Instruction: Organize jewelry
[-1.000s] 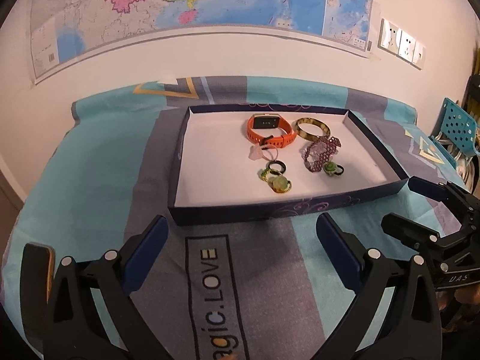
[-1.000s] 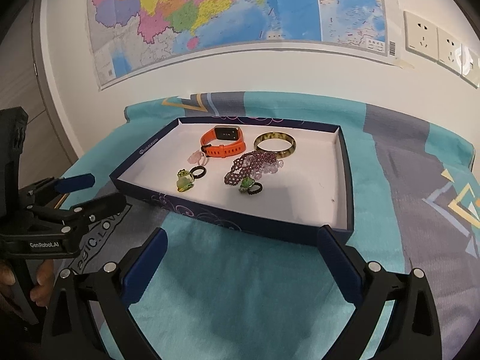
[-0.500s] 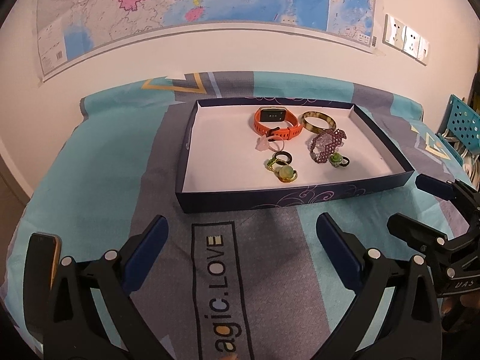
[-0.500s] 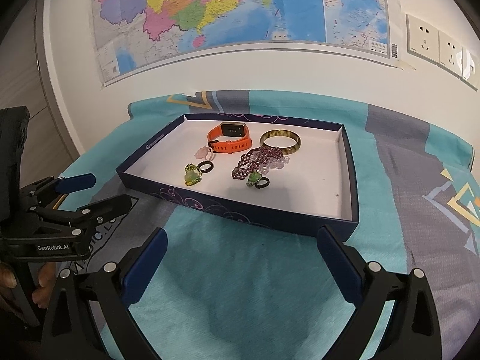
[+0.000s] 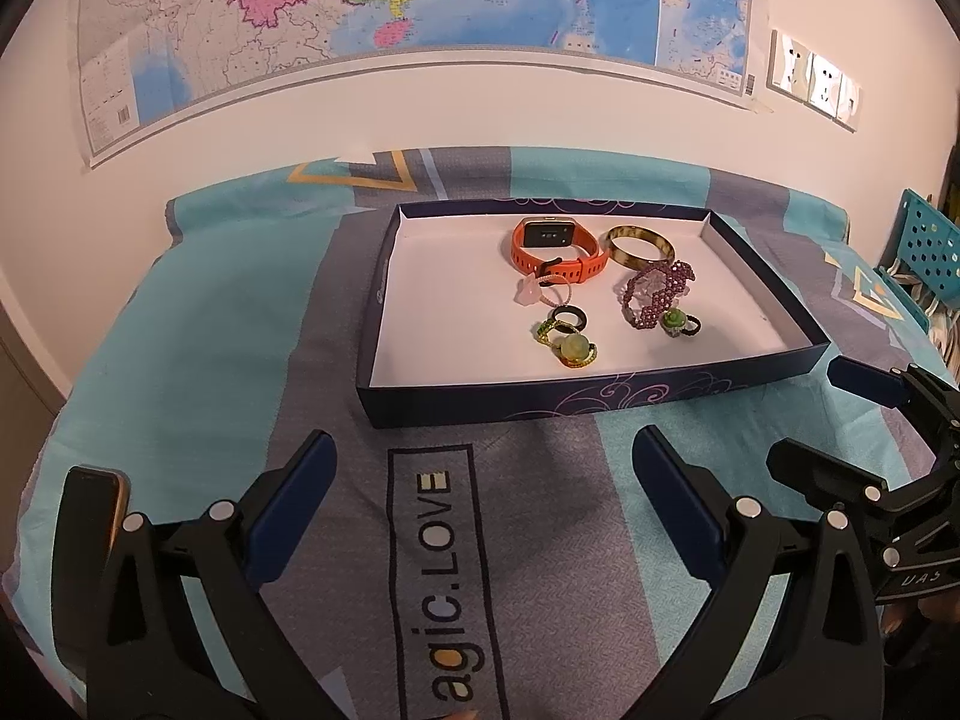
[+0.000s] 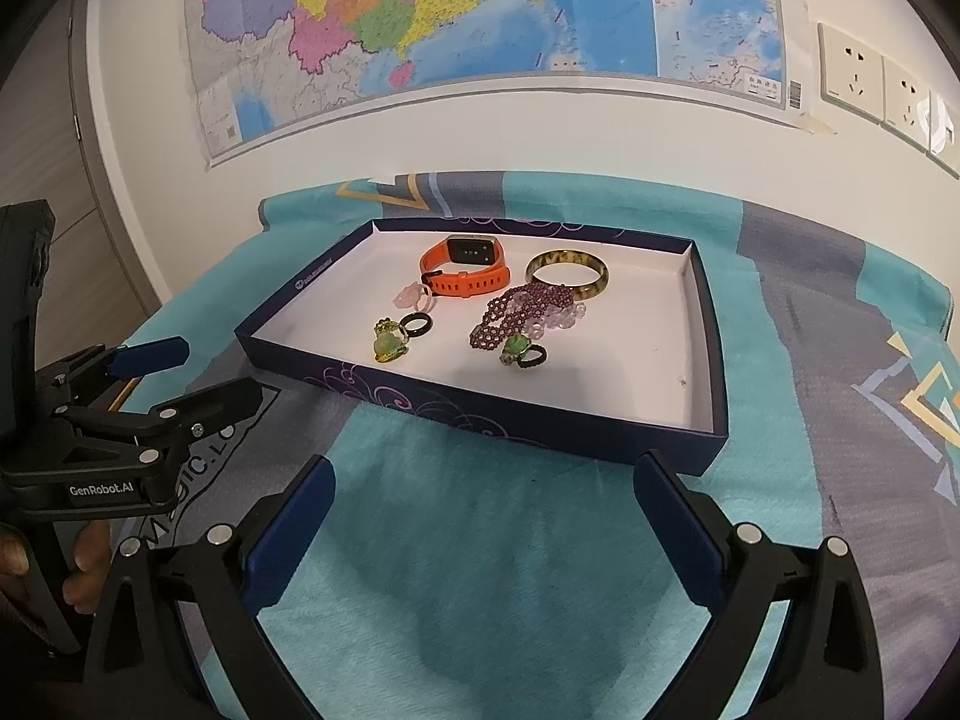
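Grippers poised short of the jewelry tray

Both our left gripper (image 5: 480, 480) and right gripper (image 6: 480, 492) hang spread wide and empty over the cloth; ahead, the tray (image 6: 600, 429) holds small rings nearest, a limp beaded bracelet (image 6: 516, 315), then a stiff bangle (image 6: 567, 273) and orange watch (image 6: 465, 276) farthest. We judge the rings light and slippery, best pinched across the band.

Orange watch (image 5: 555, 247), mottled amber bangle (image 5: 639, 246), purple, seemingly beaded bracelet (image 5: 654, 294), navy tray (image 5: 540, 402).

Table under teal-grey cloth (image 5: 180, 324); dark blue tray (image 5: 540, 405) resting on cloth.
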Demonstrator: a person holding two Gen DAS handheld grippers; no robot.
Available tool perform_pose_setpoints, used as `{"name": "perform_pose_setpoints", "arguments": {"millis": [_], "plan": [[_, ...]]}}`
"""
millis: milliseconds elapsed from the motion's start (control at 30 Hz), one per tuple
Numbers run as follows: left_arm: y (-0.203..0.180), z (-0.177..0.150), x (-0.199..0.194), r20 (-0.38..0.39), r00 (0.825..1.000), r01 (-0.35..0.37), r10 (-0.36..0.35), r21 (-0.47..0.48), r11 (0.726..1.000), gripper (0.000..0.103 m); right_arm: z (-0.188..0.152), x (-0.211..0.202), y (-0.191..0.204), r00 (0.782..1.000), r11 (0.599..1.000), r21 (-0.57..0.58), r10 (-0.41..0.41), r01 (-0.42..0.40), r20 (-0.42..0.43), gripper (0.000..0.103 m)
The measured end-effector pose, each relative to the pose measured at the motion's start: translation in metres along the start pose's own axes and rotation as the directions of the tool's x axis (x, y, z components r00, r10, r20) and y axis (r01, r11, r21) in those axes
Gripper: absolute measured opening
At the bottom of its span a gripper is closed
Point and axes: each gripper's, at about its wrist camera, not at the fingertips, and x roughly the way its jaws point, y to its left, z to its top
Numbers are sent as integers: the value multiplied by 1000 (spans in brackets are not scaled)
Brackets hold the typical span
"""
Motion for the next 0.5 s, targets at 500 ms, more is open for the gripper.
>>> {"name": "perform_pose_setpoints", "arguments": {"millis": [500], "plan": [[0, 1, 1, -1, 1000, -5, 5, 0, 1000, 97, 0, 1, -1, 1000, 1000, 5, 2, -2, -6, 97]]}}
